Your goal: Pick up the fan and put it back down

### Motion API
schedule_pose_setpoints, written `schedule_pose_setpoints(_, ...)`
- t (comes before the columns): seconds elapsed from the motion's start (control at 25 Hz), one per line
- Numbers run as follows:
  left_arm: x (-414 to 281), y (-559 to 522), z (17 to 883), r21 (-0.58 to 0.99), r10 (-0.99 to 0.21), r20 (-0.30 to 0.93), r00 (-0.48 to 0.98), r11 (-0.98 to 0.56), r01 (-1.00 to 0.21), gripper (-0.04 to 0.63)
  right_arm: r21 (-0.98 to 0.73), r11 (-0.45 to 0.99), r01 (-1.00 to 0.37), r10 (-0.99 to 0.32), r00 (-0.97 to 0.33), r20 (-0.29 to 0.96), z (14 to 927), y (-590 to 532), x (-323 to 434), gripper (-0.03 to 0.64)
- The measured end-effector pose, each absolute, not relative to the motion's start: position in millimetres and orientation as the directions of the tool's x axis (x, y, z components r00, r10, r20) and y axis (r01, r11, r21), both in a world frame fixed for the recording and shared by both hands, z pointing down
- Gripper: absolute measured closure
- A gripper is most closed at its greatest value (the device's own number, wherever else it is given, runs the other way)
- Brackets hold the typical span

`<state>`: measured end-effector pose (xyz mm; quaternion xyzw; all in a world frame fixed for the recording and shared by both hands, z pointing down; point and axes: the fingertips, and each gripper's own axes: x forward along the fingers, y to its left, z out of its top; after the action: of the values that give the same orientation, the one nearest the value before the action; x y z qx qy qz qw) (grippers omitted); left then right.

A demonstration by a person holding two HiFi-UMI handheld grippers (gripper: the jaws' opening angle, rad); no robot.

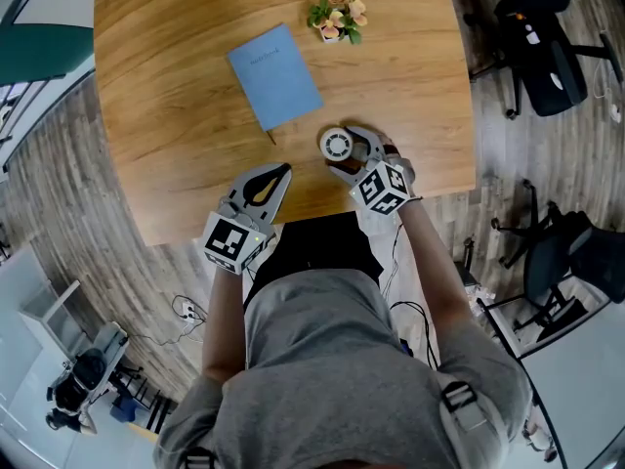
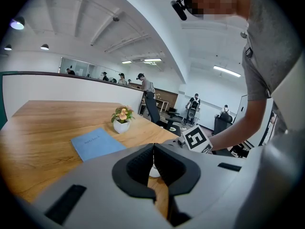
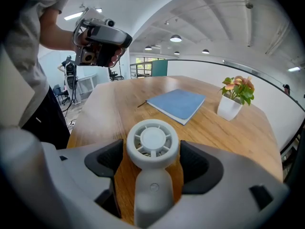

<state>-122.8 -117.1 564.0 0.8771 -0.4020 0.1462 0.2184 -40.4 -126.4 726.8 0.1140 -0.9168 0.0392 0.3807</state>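
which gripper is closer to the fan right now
Right. The right gripper has the fan between its jaws; the left gripper hangs apart, to the fan's left near the table edge, jaws together.

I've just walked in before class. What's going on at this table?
A person at a wooden table holds a gripper in each hand. The right gripper has its jaws closed on either side of the round head of a small white fan, near the table's front edge; whether the fan is off the wood can't be told. The left gripper hangs alongside, jaws together and empty. A blue notebook and a potted plant sit farther back.
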Motion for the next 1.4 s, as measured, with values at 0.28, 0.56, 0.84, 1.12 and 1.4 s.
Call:
schedule_pose_setpoints(0.28, -124.6, -114.8, 568.6, 0.274, -0.63, 0.439, 0.641, -0.586, -0.763, 0.575, -0.016, 0.961, -0.277, -0.186, -0.685, 0.704, 733.9, -129.5, -41.2, 0.245)
schedule_pose_setpoints(0.56, -131.9, -115.2, 572.7, 0.259, -0.626, 0.445, 0.641, -0.595, -0.761, 0.575, -0.039, 0.956, -0.291, -0.184, -0.7, 0.69, 735.3, -132.3, -44.7, 0.249)
schedule_pose_setpoints(0.84, -133.0, -115.5, 569.5, 0.266, -0.612, 0.462, 0.642, -0.595, -0.758, 0.575, -0.08, 0.947, -0.312, -0.179, -0.714, 0.677, 733.5, -134.1, -44.3, 0.25)
schedule_pose_setpoints(1.12, -128.7, -118.4, 563.1, 0.26, -0.615, 0.444, 0.651, -0.607, -0.751, 0.575, -0.102, 0.932, -0.349, -0.189, -0.705, 0.684, 732.6, -134.5, -42.5, 0.252)
schedule_pose_setpoints(1.4, -122.6, -118.7, 555.3, 0.252, -0.619, 0.428, 0.658, -0.618, -0.745, 0.575, -0.106, 0.918, -0.383, -0.218, -0.709, 0.671, 722.3, -133.0, -36.8, 0.252)
